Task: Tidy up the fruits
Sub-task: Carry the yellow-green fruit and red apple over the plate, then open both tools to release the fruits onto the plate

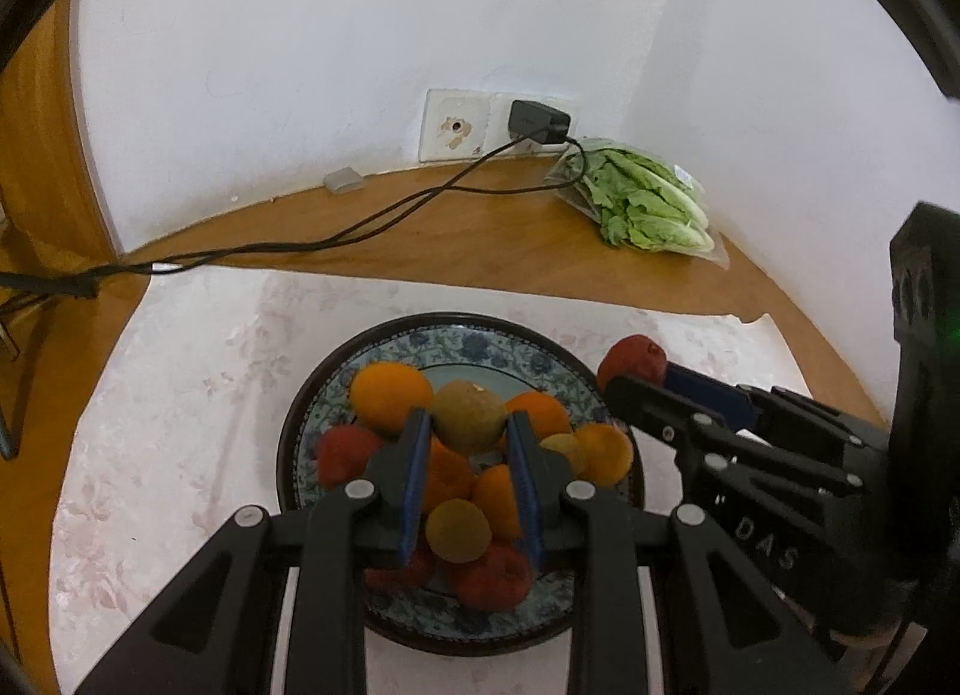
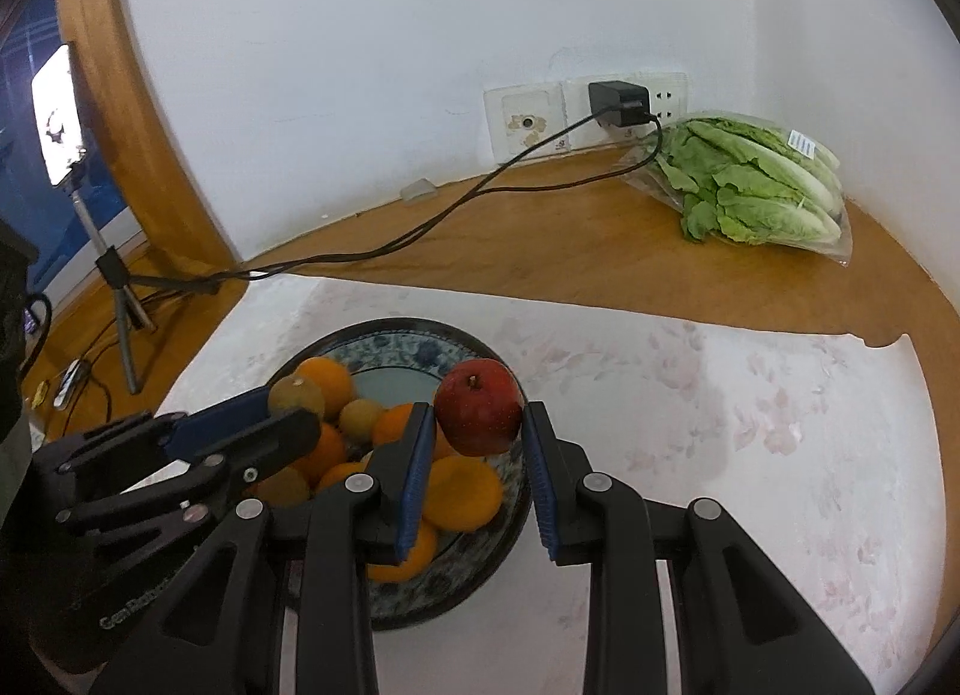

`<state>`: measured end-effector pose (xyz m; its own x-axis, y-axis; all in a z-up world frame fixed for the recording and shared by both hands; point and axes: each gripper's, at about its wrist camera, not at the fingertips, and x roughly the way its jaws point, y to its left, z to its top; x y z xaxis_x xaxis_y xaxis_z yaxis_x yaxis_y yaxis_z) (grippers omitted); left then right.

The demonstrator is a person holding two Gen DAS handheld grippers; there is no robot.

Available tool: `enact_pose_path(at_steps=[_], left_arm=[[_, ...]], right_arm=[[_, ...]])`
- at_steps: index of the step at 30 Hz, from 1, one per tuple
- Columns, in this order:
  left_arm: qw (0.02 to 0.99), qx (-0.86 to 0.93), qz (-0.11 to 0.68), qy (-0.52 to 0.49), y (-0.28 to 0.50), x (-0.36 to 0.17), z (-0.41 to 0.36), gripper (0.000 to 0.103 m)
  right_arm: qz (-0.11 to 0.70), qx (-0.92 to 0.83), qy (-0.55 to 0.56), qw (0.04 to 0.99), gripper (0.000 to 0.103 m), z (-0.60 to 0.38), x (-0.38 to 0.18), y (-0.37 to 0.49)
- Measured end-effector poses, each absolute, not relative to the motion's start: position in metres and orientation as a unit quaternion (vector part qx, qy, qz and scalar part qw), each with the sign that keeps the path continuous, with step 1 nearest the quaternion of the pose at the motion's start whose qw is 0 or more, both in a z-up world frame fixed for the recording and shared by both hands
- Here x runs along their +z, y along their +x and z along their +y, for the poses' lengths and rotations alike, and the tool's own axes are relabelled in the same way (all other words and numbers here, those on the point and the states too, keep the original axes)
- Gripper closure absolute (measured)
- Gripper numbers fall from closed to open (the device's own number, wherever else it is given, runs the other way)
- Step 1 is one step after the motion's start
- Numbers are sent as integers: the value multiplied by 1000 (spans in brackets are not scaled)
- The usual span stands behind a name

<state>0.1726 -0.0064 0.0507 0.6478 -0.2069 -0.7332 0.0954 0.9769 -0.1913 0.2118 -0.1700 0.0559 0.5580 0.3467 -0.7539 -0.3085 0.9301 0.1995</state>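
Right wrist view: my right tool (image 2: pixel 478 425) grips the red apple (image 2: pixel 478 415) over the plate's (image 2: pixel 390 335) near rim; my left tool (image 1: pixel 470 425) clasps a brownish fruit (image 1: pixel 468 416).

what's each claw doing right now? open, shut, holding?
Left claw: shut on the brownish-green fruit, above the plate.
Right claw: shut on the red apple, beside the plate's rim.
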Motion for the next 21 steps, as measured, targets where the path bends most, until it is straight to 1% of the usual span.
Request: enact_pose_path(at_steps=[10,17,21], left_arm=[[905,-83,413,-67,178,42,-7,76],[905,-87,412,-66,177,42,-6,76],[905,-87,411,-67,174,45,-3,74]], right_arm=[[446,185,14,876,72,-169,38,227],[447,193,11,873,72,-166,36,226],[440,195,12,876,67,-165,41,221]])
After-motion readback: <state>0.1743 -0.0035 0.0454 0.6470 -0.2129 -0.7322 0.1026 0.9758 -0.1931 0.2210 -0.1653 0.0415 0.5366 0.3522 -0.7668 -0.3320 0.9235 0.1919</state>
